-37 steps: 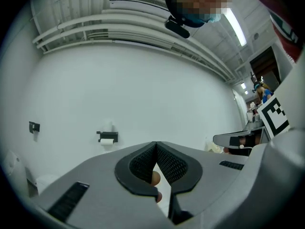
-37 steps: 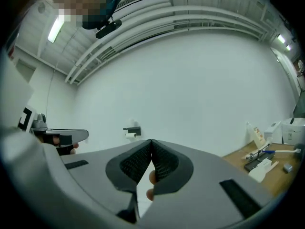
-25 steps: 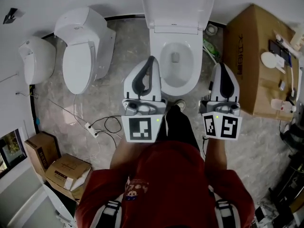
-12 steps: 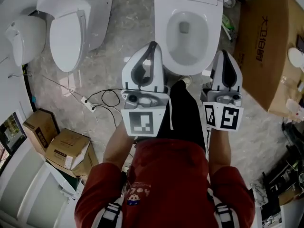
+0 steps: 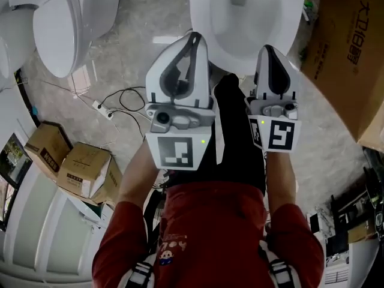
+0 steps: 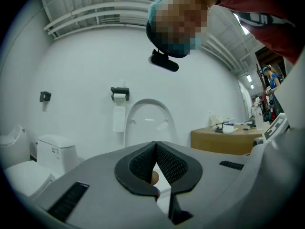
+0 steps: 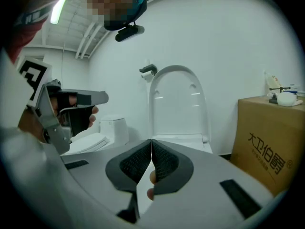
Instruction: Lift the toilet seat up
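The left gripper and right gripper are pinched shut on nothing, ready to reach the toilet just ahead of their fingers.

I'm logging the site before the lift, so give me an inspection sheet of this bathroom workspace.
Surface: grey marbled floor.
Job's things: toilet ahead, lid upright, seat looks down on the bowl.
Clutter: second toilet, closed, and two small cardboard boxes at left; large cardboard box at right.
Grippers: left gripper and right gripper both shut, nothing between the jaws.
Cables: corded power strip lying on the floor.
Surroundings: white wall, toilet roll holder.
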